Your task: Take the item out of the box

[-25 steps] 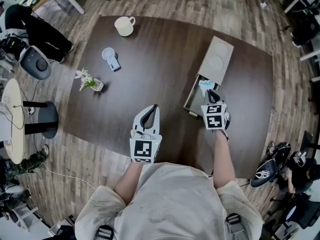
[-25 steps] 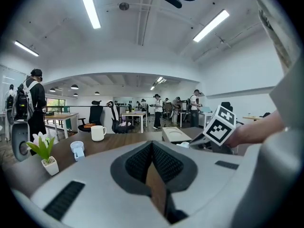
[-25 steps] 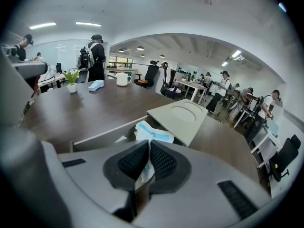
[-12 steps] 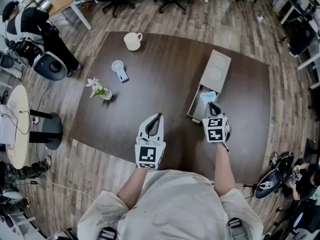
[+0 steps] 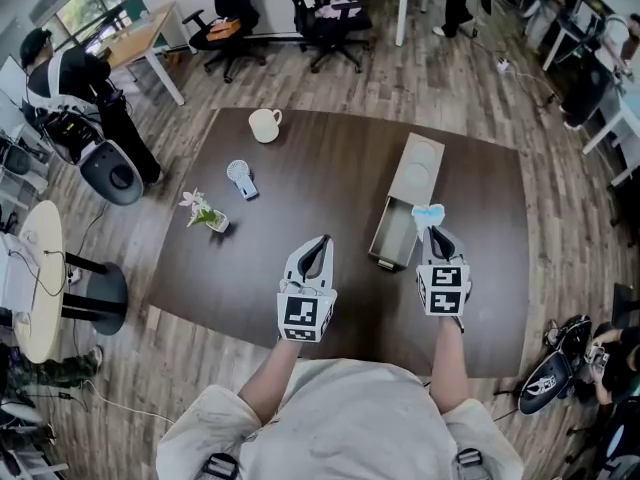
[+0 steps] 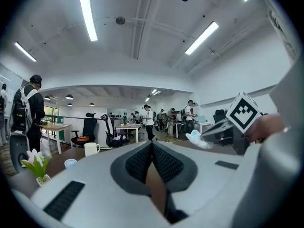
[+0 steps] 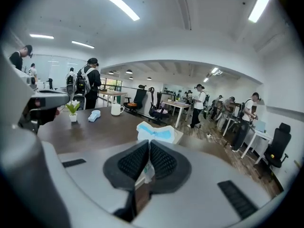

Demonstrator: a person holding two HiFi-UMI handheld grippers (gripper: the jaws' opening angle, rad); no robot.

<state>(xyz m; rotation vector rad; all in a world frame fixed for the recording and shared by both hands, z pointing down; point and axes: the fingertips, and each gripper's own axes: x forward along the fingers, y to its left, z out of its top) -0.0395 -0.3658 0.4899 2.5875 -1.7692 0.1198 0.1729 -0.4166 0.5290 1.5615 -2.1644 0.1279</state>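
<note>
A long grey box [image 5: 411, 185] lies on the dark table [image 5: 320, 168], its drawer [image 5: 392, 235] pulled out toward me. My right gripper [image 5: 436, 230] is shut on a pale blue and white packet [image 5: 428, 212], held up above the drawer's right edge. In the right gripper view the packet [image 7: 155, 132] sticks out past the closed pads [image 7: 135, 161]. My left gripper [image 5: 320, 242] hovers over the table left of the box, shut and empty. In the left gripper view the jaws [image 6: 152, 144] meet, and the right gripper [image 6: 223, 133] shows with the packet [image 6: 194, 137].
A cream mug [image 5: 264, 125], a small blue fan [image 5: 240, 179] and a little flower pot [image 5: 206, 215] sit on the table's left half. Office chairs [image 5: 330, 20], desks and several people stand around the table.
The right gripper has drawn back from the drawer and risen with the packet, which now hangs above the box. The left gripper stays shut, hardly moved. My head view has shifted.
</note>
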